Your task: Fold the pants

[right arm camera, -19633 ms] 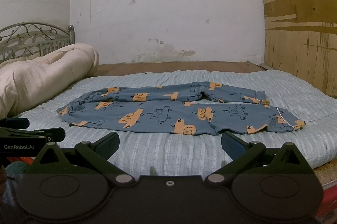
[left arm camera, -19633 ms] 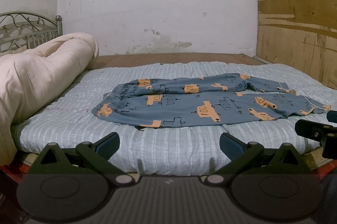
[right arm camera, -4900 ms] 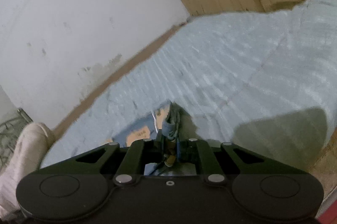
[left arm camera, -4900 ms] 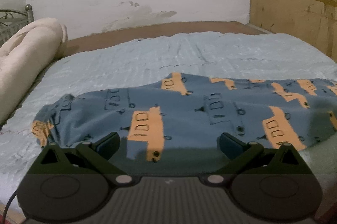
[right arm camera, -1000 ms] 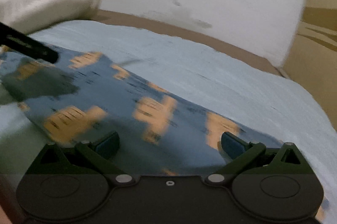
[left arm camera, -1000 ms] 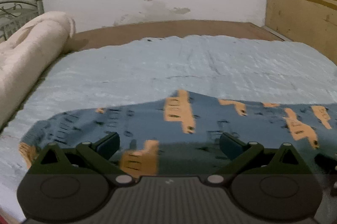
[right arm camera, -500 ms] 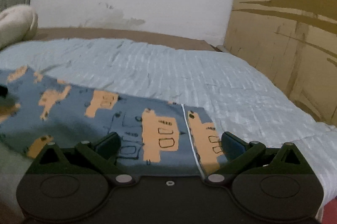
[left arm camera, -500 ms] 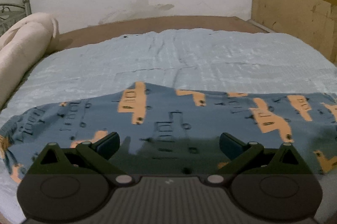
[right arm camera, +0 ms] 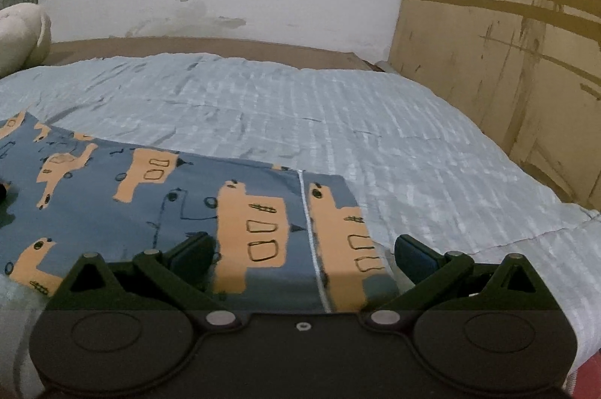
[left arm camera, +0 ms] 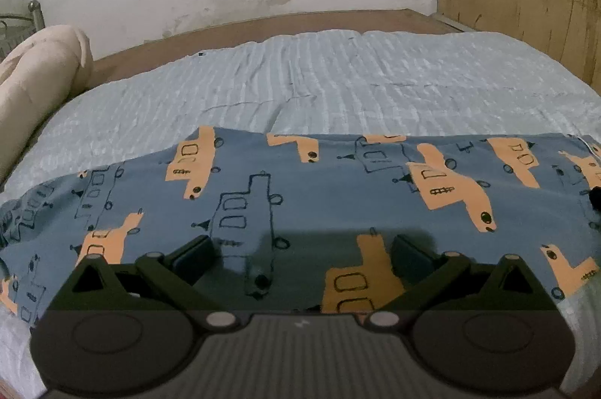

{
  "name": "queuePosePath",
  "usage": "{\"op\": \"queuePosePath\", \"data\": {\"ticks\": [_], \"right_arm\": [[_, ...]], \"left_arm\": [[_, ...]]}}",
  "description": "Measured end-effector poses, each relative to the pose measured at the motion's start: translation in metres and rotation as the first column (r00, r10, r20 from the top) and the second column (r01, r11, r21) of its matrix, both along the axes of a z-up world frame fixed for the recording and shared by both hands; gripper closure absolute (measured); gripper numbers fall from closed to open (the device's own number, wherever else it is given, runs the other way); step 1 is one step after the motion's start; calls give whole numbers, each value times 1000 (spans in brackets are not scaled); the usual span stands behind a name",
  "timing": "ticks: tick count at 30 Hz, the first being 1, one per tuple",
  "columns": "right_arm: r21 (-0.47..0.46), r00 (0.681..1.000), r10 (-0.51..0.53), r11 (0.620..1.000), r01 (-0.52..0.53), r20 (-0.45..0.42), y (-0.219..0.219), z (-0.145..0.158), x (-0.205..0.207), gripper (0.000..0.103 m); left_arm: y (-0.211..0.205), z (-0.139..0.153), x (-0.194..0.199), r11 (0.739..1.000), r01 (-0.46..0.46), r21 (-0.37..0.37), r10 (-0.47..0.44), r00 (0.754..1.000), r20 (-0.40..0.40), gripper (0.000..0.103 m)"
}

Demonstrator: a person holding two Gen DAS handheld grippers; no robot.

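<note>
Left wrist: pants [left arm camera: 300,196] beneath spread tongs [left arm camera: 300,258]

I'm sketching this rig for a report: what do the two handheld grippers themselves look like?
The left gripper and the right gripper look alike: black bodies with two round discs, silver pivot pins, triangular cut-out linkages and dark blue finger pads. The left body is ribbed; the right is smooth with a small centre hole.

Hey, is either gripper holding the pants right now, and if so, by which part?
Nothing is held. The left gripper and the right gripper are both open above the pants, which lie flat on the bed.
</note>
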State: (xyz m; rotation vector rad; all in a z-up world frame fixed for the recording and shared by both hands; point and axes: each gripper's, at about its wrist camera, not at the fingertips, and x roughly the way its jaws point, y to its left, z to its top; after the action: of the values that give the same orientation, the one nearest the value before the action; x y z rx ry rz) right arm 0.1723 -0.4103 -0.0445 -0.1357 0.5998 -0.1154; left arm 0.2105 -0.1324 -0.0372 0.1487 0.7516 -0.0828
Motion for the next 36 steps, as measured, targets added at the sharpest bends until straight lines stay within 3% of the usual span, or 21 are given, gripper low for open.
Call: {"op": "queuePosePath", "data": {"ticks": [11, 18, 22, 30, 36], "right_arm": [[35, 1000, 3, 999, -3, 3, -10, -4, 0, 1], [41, 1000, 0, 999, 0, 14, -19, -6, 0, 1], [28, 997, -47, 999, 46, 60, -37, -6, -5, 1], [38, 955, -89, 996, 82, 281, -50, -4, -50, 1], [162, 957, -74, 986, 29, 281, -51, 1, -77, 1]], "left_arm": [[-45, 13, 15, 997, 79, -16, -79, 997, 23, 1], [-97, 3, 41, 987, 158, 17, -157, 987, -13, 1], [-118, -1, 56, 983, 178, 35, -177, 984, -25, 1], [-153, 4, 64, 969, 243, 50, -243, 970, -3, 1], [-181, -3, 70, 954, 294, 61, -295, 956, 4, 1]]}}
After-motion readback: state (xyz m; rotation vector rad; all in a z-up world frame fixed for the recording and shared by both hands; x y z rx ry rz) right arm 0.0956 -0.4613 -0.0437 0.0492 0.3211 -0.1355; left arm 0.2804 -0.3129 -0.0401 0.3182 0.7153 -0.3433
